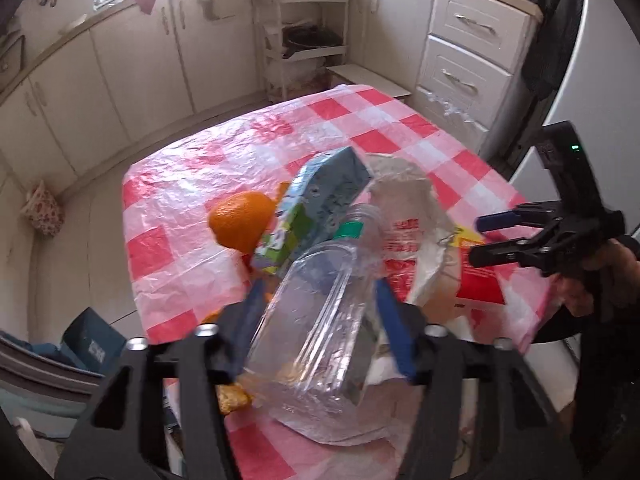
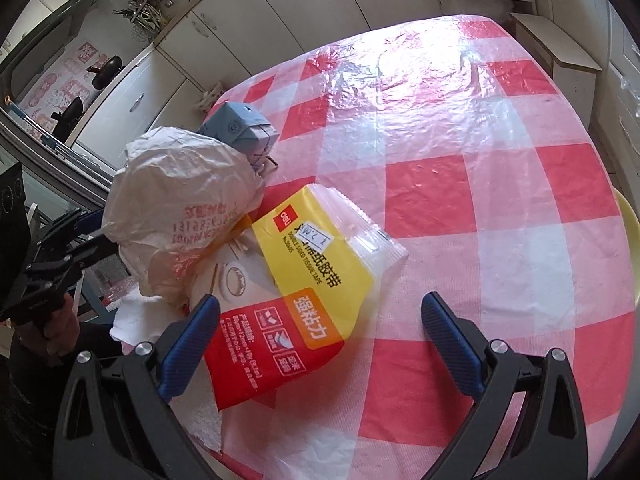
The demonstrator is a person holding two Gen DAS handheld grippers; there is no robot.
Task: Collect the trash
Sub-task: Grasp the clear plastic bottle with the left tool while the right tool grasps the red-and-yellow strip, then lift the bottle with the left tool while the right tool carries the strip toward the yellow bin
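My left gripper [image 1: 320, 292] is shut on a clear plastic bottle [image 1: 316, 320] and holds it tilted above the checked table, its neck pointing away. Behind the bottle lie a blue-green drink carton [image 1: 320, 196], an orange peel [image 1: 242, 220] and a crumpled white plastic bag [image 1: 404, 224]. My right gripper [image 2: 320, 312] is open and empty, just above a yellow and red tape package [image 2: 312, 280]. The white bag [image 2: 180, 208] and the carton [image 2: 240, 128] lie to its left. The right gripper also shows in the left wrist view [image 1: 484, 240].
The table has a red and white checked cloth under clear plastic [image 2: 460, 184]. A white paper napkin [image 2: 200, 412] lies at the near edge. White kitchen cabinets [image 1: 132, 60] and a shelf rack [image 1: 308, 36] stand beyond the table. A blue box [image 1: 92, 340] sits on the floor.
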